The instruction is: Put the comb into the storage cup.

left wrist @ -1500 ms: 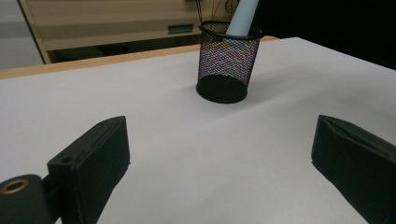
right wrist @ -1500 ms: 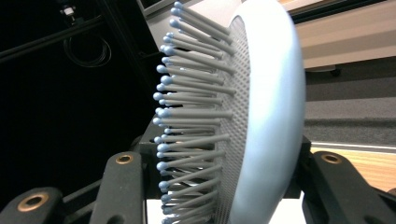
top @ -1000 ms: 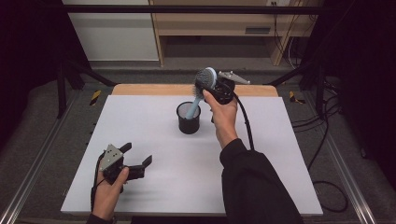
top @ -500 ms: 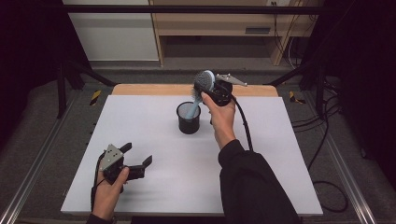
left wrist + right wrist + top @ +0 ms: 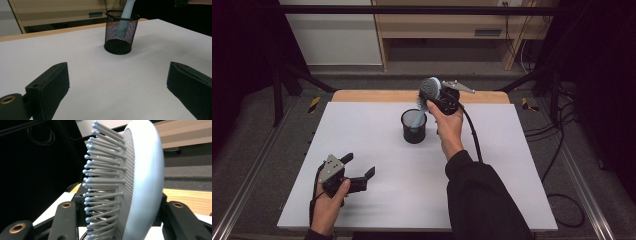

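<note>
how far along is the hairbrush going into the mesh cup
Done: the hairbrush handle is already inside the mesh cup. In hand: the right gripper clamps the brush head. Left: let go and pull away. The left gripper rests open on the table.

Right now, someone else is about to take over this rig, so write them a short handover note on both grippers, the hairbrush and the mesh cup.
Right gripper: shut on the head of the light blue hairbrush, held above the black mesh cup at the far middle of the table.
Left gripper: open, holding nothing, low over the near left of the table.
Done: the brush handle is down inside the cup, leaning, as the left gripper view shows.
Left: probably let go of the brush head so that it rests in the cup, then pull the right gripper clear.
</note>
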`<act>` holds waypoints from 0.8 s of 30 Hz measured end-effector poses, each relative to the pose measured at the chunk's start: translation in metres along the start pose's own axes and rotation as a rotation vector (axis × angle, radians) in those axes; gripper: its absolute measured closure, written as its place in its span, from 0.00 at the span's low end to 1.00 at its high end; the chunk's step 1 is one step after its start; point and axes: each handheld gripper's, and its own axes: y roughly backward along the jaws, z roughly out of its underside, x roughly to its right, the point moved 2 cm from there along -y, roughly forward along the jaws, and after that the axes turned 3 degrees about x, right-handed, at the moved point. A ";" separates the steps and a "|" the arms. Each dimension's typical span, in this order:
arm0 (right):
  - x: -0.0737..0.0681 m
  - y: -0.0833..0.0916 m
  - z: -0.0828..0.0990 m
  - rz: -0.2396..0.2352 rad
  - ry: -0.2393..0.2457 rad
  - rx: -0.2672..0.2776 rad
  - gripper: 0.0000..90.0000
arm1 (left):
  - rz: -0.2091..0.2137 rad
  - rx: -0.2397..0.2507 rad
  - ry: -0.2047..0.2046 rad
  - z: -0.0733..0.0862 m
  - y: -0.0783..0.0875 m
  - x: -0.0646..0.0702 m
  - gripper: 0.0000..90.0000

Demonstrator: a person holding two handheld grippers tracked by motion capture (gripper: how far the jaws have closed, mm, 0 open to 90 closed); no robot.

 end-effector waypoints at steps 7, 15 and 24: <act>0.000 -0.002 0.002 0.001 -0.001 -0.005 0.55 | 0.004 -0.003 -0.005 0.000 -0.001 0.001 0.05; -0.001 -0.004 0.006 0.002 0.007 -0.021 0.55 | 0.002 0.000 -0.001 0.000 0.000 0.000 0.05; -0.004 -0.007 0.010 0.001 0.019 -0.035 0.55 | 0.003 -0.002 -0.002 0.000 0.000 0.000 0.05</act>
